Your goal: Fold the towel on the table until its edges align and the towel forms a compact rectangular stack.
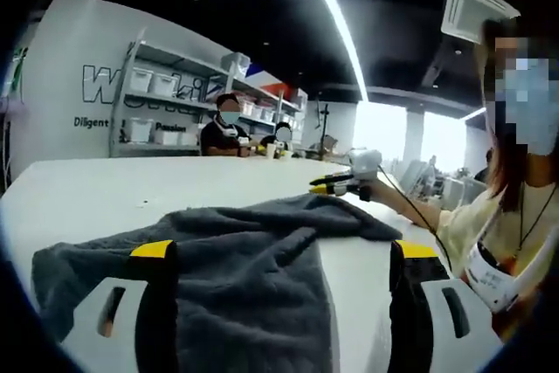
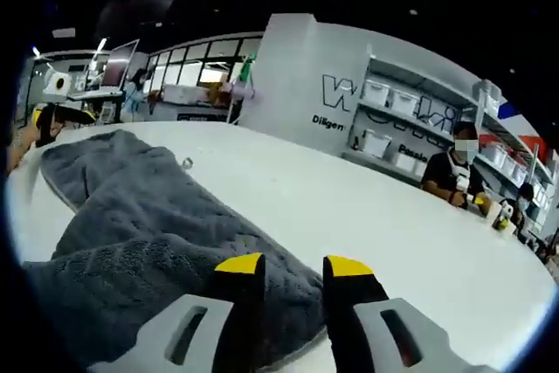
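A dark grey towel [image 1: 253, 277] lies rumpled on the white table [image 1: 96, 189]. In the left gripper view its near end spreads between my left gripper's [image 1: 284, 252] yellow-tipped jaws, which stand wide apart. Beyond the towel's far corner a hand holds my right gripper [image 1: 336, 183]. In the right gripper view the towel [image 2: 131, 216] stretches away to the left. Its near edge lies under and between the jaws of my right gripper [image 2: 294, 266], which stand a little apart with bare table showing between the tips. The left gripper [image 2: 45, 116] shows small at the towel's far end.
The person holding the grippers [image 1: 515, 207] stands at the table's right side. Two people [image 1: 225, 128] sit at the far edge with cups [image 2: 500, 214]. Shelves with white bins [image 2: 384, 120] line the wall. A small metal thing [image 2: 186, 163] lies by the towel.
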A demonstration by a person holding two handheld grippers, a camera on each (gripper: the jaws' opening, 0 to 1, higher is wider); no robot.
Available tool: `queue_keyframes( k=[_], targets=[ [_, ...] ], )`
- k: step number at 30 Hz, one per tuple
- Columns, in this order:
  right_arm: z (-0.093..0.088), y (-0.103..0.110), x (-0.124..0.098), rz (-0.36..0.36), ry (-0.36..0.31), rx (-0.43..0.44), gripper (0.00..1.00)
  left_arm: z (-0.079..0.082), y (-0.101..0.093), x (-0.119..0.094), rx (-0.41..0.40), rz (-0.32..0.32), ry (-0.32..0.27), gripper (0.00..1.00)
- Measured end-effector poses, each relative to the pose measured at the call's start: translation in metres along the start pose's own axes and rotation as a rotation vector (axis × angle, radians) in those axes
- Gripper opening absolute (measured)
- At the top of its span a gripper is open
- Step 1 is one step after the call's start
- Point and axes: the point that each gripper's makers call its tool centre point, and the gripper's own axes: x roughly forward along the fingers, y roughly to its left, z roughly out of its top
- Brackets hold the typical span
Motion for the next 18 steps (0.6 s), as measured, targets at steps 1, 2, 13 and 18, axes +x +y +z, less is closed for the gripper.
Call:
queue_keyframes(
  k=[1,2,13,18],
  targets=[
    [-0.002,-0.003,0.0,-0.005,0.006,0.011,0.24,0.0,0.0,0.0,0.0,0.001,0.001,0.99],
    [-0.004,-0.004,0.001,-0.004,0.01,0.024,0.24,0.0,0.001,0.0,0.001,0.003,0.003,0.99],
    [-0.032,-0.001,0.006,0.061,0.124,0.125,0.07,-0.006,0.004,0.001,-0.002,0.009,0.025,0.98],
    [-0.042,0.003,0.007,0.104,0.151,0.151,0.0,-0.006,0.003,0.001,-0.002,0.008,0.023,0.97]
  ],
)
